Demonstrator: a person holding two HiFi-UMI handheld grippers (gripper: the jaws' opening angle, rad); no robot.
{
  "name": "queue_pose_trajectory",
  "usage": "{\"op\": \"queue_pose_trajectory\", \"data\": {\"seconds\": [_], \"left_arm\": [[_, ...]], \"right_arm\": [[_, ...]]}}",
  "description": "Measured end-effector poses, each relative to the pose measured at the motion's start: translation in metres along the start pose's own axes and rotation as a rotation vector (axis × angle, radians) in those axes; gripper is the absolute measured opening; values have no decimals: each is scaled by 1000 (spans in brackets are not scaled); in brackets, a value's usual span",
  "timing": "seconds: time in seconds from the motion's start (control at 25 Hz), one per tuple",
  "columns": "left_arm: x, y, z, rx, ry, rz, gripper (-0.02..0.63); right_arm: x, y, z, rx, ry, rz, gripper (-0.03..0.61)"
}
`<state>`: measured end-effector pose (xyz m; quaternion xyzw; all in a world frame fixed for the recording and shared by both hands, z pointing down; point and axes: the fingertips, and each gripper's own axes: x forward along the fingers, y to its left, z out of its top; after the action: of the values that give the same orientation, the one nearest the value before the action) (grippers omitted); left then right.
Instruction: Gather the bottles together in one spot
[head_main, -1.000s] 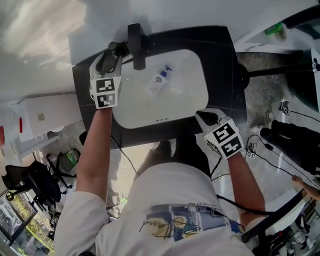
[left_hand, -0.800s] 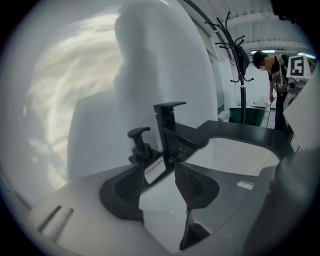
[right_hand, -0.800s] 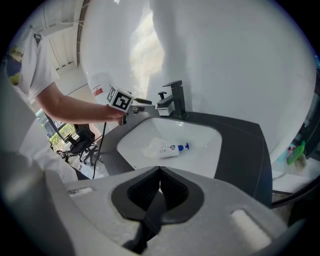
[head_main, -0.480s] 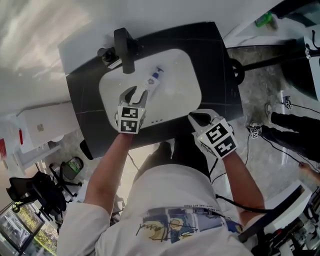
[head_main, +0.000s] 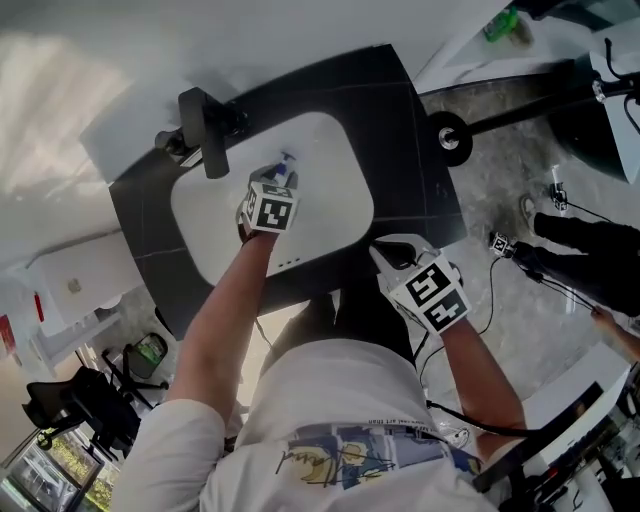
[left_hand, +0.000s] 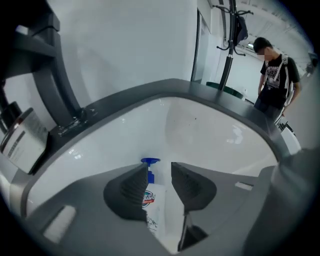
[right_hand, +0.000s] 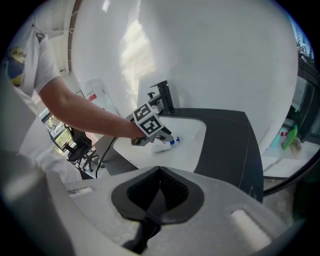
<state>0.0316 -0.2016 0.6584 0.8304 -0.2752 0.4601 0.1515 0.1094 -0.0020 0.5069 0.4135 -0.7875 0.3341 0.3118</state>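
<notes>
A white bottle with a blue pump cap lies on its side in the white sink basin. My left gripper reaches down into the basin and straddles the bottle. Its jaws are closing: the left pad sits against the bottle, while the right pad still shows a gap. In the head view the left gripper covers most of the bottle. My right gripper is shut on nothing and hovers at the counter's front right corner.
A black faucet stands at the basin's far left. The black countertop surrounds the basin. A green bottle rests on a white ledge at the far right. A person stands beyond the counter. Cables and a stand lie on the floor.
My left gripper has swung from beside the faucet into the basin and come down over the bottle, its jaws narrowing. The right gripper has stayed at the front edge.
</notes>
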Motion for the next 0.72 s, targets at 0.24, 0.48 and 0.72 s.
{"op": "queue_pose_trajectory", "data": {"seconds": [0.24, 0.48, 0.72], "left_arm": [[40, 10, -13, 39, 152, 47, 150], [65, 19, -19, 54, 243, 46, 141], [81, 19, -23, 84, 307, 27, 107]], "right_arm": [[-9, -14, 1, 18, -7, 26, 5], [-1, -25, 7, 4, 8, 70, 5], [3, -36, 11, -3, 29, 86, 5]]}}
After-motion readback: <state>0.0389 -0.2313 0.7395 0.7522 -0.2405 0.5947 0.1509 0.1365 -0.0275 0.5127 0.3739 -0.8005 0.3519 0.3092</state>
